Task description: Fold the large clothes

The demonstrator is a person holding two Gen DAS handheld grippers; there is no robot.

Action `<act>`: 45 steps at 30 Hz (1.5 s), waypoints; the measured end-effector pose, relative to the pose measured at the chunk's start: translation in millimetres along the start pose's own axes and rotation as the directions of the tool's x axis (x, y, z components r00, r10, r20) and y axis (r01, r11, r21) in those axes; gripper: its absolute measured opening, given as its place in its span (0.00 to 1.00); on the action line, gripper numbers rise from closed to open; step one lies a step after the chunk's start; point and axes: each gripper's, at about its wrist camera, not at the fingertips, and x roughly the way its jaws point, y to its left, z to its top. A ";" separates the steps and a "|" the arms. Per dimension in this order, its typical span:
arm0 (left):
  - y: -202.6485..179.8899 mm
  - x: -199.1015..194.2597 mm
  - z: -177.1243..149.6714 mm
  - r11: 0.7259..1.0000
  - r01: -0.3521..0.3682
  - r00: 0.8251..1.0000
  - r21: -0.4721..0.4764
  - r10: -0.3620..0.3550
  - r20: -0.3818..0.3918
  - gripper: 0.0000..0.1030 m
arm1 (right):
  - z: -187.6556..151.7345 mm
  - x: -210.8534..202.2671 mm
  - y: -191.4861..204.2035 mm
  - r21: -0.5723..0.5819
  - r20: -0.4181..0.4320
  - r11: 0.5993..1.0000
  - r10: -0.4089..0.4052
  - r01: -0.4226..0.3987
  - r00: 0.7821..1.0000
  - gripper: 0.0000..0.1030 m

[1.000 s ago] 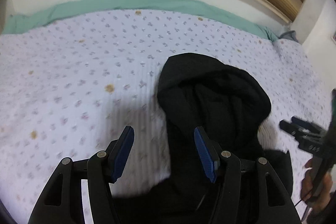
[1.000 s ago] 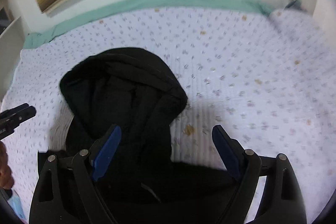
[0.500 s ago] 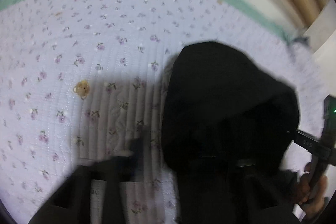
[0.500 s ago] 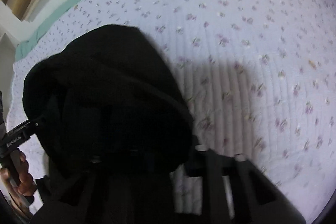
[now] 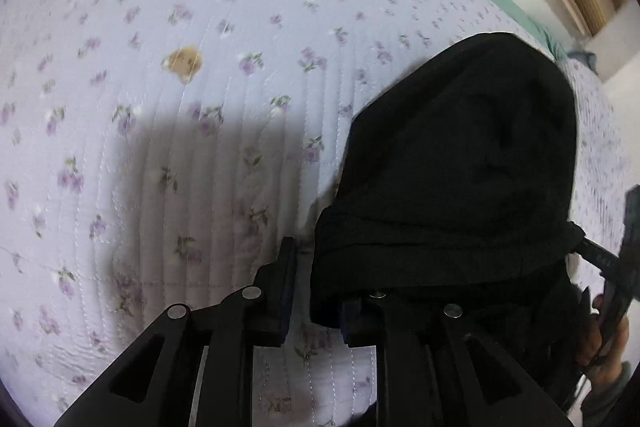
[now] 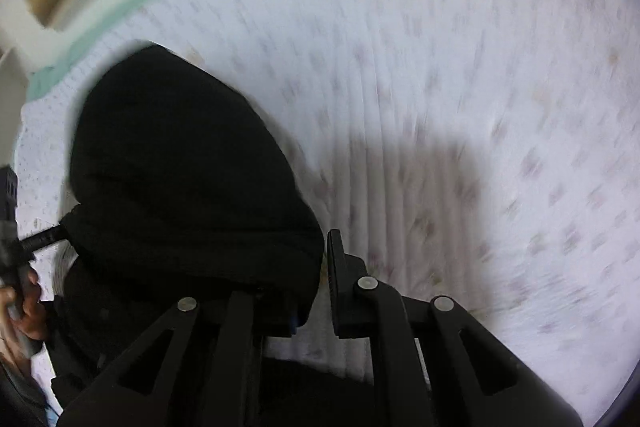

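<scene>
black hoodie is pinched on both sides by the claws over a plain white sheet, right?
Not quite: the sheet isn't plain. The left wrist view shows a floral quilted bedspread. The black hoodie is pinched by the left claw and right claw.

From my seat the right wrist view smears the floral quilt (image 6: pixel 460 75) into streaks, the black hoodie (image 5: pixel 460 167) covers my left gripper's (image 5: pixel 316 291) right fingertip, and its lower body runs off both frames' bottom edges.
</scene>
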 end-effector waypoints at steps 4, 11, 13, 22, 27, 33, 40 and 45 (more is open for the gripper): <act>-0.9 -21.6 -1.0 1.000 -0.011 1.000 0.020 0.011 0.028 0.36 | 0.8 -10.0 -4.9 0.011 -0.011 1.000 0.018 -0.018 1.000 0.35; 6.7 -99.7 -18.4 0.998 0.050 0.991 0.032 -0.054 0.125 0.43 | -11.3 -71.2 -9.2 -0.061 0.000 0.997 0.052 -0.052 0.999 0.58; -2.0 -119.8 -14.4 0.996 0.062 0.983 0.056 -0.071 0.170 0.43 | -6.1 -90.6 -2.8 -0.086 0.026 0.994 0.070 -0.068 0.997 0.58; -79.3 -88.7 45.1 0.973 0.160 0.964 0.166 -0.190 0.185 0.53 | 73.1 -116.9 81.9 -0.276 0.207 0.961 0.094 -0.034 0.974 0.70; -79.0 -11.9 46.5 0.989 -0.006 0.995 0.148 -0.009 0.103 0.53 | 106.3 -28.1 106.9 -0.297 0.111 0.953 0.096 -0.059 0.989 0.59; -56.3 15.2 30.5 0.993 0.024 0.994 0.117 -0.037 0.103 0.53 | 77.4 61.6 92.3 -0.276 0.036 0.960 0.052 -0.040 0.998 0.57; -62.5 -9.0 32.1 0.991 0.027 0.993 0.135 -0.042 0.111 0.52 | 77.5 30.8 89.3 -0.275 0.015 0.961 0.032 -0.027 0.999 0.57; -67.6 -69.2 18.7 0.974 0.126 0.973 0.191 -0.158 0.166 0.52 | 58.9 -48.2 72.5 -0.290 0.098 0.955 0.087 -0.055 0.991 0.57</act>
